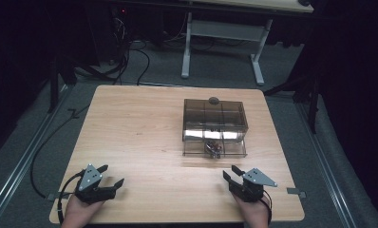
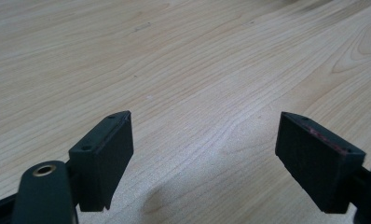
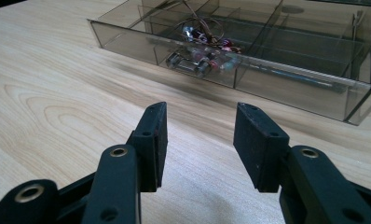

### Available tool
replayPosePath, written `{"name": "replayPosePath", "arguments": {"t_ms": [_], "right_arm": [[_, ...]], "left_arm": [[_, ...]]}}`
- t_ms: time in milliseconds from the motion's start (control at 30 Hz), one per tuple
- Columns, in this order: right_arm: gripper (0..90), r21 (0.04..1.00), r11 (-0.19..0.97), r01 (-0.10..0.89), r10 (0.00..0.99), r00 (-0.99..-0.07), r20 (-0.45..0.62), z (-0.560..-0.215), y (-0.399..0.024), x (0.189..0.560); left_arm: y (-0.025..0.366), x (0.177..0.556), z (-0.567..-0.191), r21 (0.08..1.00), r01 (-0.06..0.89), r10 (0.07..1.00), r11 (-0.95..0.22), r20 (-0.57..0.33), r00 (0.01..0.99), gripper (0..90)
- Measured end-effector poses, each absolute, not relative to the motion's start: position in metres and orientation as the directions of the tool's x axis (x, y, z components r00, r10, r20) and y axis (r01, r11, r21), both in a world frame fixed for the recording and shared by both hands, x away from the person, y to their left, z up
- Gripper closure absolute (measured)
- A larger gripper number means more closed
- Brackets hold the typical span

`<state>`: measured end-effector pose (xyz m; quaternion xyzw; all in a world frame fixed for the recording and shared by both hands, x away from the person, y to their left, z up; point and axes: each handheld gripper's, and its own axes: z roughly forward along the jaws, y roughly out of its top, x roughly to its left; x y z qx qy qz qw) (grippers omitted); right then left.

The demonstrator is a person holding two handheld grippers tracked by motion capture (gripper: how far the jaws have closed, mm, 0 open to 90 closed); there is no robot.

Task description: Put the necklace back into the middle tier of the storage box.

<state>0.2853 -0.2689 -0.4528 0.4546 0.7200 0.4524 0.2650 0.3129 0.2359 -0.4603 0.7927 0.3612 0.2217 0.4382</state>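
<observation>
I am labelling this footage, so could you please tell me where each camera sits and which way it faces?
High view: fixed above the person's side, looking forward and down on the table; both hands show, holding the left gripper and right gripper.
Left gripper view: rides the left gripper, facing bare tabletop between open jaws.
Right gripper view: rides the right gripper, facing the clear drawer box.
Shared: the box appears in the high and right gripper views.
</observation>
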Motion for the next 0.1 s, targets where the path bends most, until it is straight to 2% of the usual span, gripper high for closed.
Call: {"name": "replayPosePath", "arguments": {"t_ms": [100], "right_arm": [[54.9, 0.892, 0.164, 0.421, 0.899, -0.436, 0.041, -0.4529, -0.2696, 0.2859]], "left_arm": [[0.2365, 0.3126, -0.4601, 0.857, 0.376, 0.766, -0.352, 0.033, 0.642, 19.5]]}}
